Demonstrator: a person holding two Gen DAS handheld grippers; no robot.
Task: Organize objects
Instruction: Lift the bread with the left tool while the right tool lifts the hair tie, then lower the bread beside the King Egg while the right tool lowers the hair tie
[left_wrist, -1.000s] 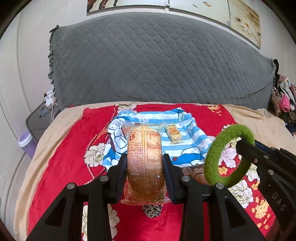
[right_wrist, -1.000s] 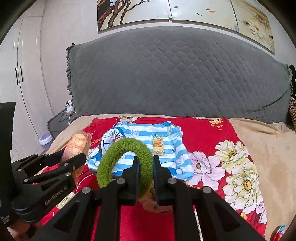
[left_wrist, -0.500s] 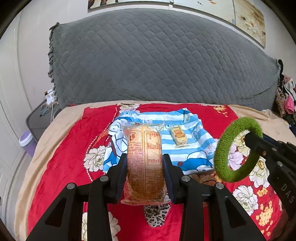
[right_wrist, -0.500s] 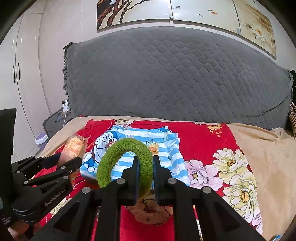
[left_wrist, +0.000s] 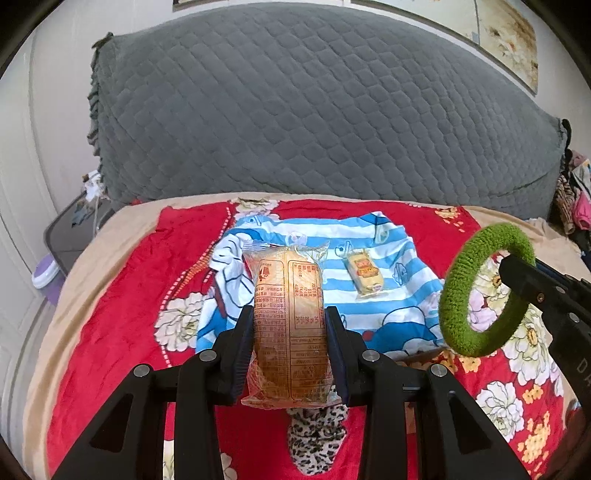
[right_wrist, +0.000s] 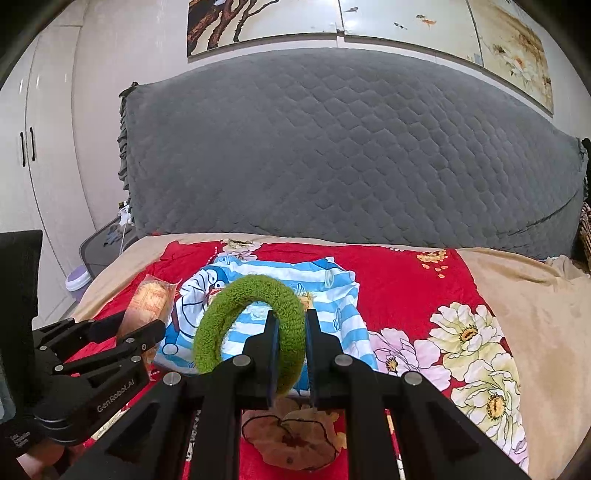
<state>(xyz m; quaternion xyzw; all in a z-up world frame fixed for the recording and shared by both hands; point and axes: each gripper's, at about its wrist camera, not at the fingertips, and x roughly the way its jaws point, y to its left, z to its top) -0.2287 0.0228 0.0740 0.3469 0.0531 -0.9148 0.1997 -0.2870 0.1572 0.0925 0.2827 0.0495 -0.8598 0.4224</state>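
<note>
the bread pack (left_wrist: 290, 325) is a clear wrapper over an orange-brown loaf, its label of small print facing up; it stands lengthwise between the pads of the left gripper (left_wrist: 290, 343), which is clenched on its lower half, held above the bed. the green ring (right_wrist: 255, 325), a fuzzy loop, is pinched at its right side by the right gripper (right_wrist: 290, 354), jaws nearly together on the band, the rest of the loop sticking up and to the left.

below both lies a striped cloth (left_wrist: 369, 266), blue and white with cartoon prints, spread on a red blanket (left_wrist: 122, 314) with pale flowers. a small yellow snack (left_wrist: 365, 273) rests on the cloth, just right of the pack's top. the blanket has bare red to the left of the cloth and flowered stretches to the right; tan sheet borders it on both sides, and a grey quilted headboard (right_wrist: 351, 155) closes off the far edge.

the left view alone shows the snack and a leopard-print piece (left_wrist: 317, 439) under the pack. the right view alone shows a brownish cloth piece (right_wrist: 295, 439) beneath its fingers, wall paintings (right_wrist: 332, 18) and a white wardrobe (right_wrist: 37, 147).
</note>
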